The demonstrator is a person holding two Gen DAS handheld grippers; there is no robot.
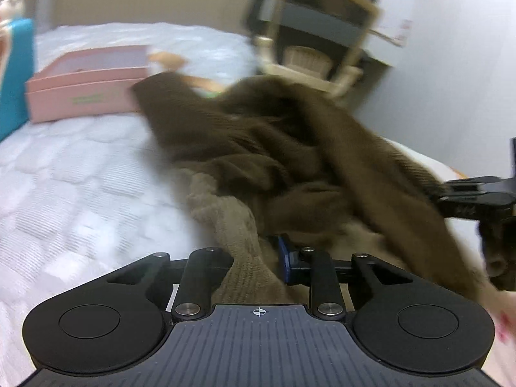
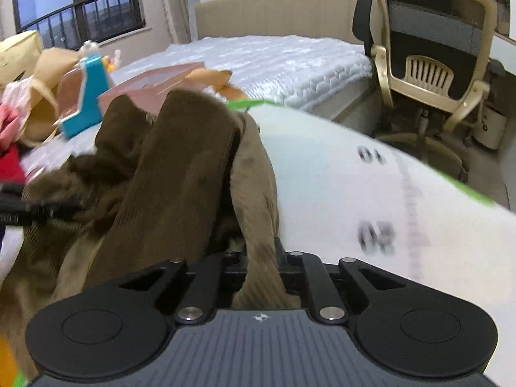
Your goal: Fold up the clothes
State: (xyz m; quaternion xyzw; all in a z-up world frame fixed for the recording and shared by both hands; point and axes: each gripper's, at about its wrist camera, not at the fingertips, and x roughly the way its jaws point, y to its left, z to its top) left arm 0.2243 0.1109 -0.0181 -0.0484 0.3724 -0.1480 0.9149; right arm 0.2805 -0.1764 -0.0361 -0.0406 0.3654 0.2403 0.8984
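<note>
The brown knitted garment (image 1: 283, 148) lies bunched on the bed (image 1: 80, 177), partly over a white mat with printed numbers and a green border (image 2: 354, 177) that covers the bed's near right part. Both hand-held grippers have hold of it.

**Gripper state.** The left hand-held gripper (image 1: 258, 264) is closed on a lighter, ribbed fold of the knit, which passes between its fingers. The right hand-held gripper (image 2: 261, 264) is closed on a strip of the same fabric. In the left wrist view the right unit appears at the right edge, with cloth gathered at it.

**Handling properties.** Judged from its drape, the garment is soft, thick and limp. It has no stiffness of its own and sags between the two grip points. The ribbed surface should give good friction, so slip is unlikely. Weight appears moderate for a knit. It is not fragile, though loose loops could snag on finger edges.

**Where to hold.** A hem, cuff or shoulder seam is preferable. Which part each gripper holds cannot be told, since the fabric is crumpled and blurred.

**Orientation.** The bundle's long axis runs from the grippers at the near edge toward the pink box (image 1: 87, 87) and the headboard (image 1: 154, 0). Front, back, collar and sleeves cannot be distinguished. No flat fold is visible; the piece is heaped in irregular ridges.
</note>
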